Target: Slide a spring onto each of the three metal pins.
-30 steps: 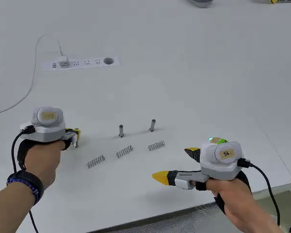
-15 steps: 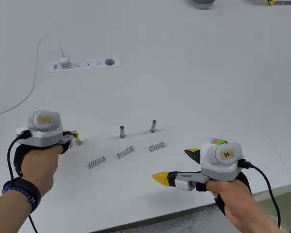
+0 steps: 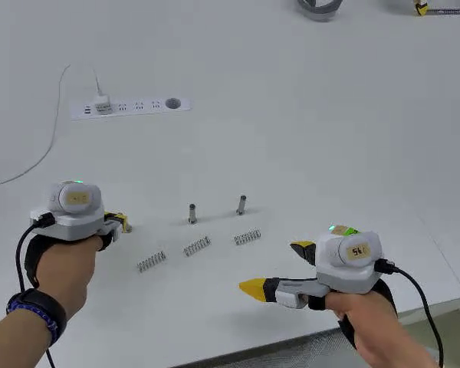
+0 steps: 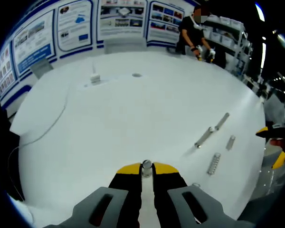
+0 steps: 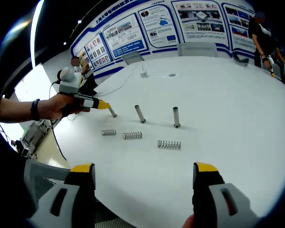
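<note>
Left gripper view: the left gripper is pinching one metal pin, its yellow-tipped jaws pressed close on either side of the pin's top. In the right gripper view this held pin is hanging tilted from the jaw tips with its lower end down at the table; contact with the surface cannot be confirmed. The right gripper is hovering with its jaws spread wide and gripping nothing.

Count, pins: three. One is being held as above. A second pin and a third pin are standing upright, apart from each other, between the two grippers.

Count, springs: three. The first spring is lying nearest the left gripper, the middle spring beside it, and the last spring nearest the right gripper. They are lying flat in a loose row on the person's side of the standing pins, each apart from its neighbours and from the pins.

Count, other items: one power strip, lying well beyond the pins, with a cable trailing away from it.

Edges and room: the right gripper is working close to the table's near edge. Bare white surface is stretching from the pins back to the power strip and out past the right gripper.
</note>
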A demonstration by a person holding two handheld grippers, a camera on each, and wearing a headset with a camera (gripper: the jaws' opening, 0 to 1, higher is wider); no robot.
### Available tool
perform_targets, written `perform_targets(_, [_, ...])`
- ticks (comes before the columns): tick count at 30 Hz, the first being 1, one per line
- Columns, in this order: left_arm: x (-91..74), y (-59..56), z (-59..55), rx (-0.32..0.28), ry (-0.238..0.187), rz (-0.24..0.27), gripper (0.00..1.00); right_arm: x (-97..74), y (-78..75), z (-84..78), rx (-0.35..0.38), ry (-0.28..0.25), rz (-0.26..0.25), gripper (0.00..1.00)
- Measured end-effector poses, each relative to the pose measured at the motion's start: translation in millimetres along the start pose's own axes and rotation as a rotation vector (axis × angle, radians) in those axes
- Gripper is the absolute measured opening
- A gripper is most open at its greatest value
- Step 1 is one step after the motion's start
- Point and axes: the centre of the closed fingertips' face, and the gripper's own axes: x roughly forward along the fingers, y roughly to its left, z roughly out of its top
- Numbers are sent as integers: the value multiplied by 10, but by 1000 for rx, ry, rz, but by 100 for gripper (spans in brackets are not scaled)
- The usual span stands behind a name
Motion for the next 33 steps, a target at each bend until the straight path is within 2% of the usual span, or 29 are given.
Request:
perform_targets(9, [2,-48,-23,14,-12,0,7,22,25,-7,-2,0,10,85])
perform_targets(15, [0,-101,-27,99,-18,5,7,24,26,-28,0,5,13,85])
perform_targets(33, [7,-119,-17,171,-12,10,7,25,35,-46,3,4,15,85])
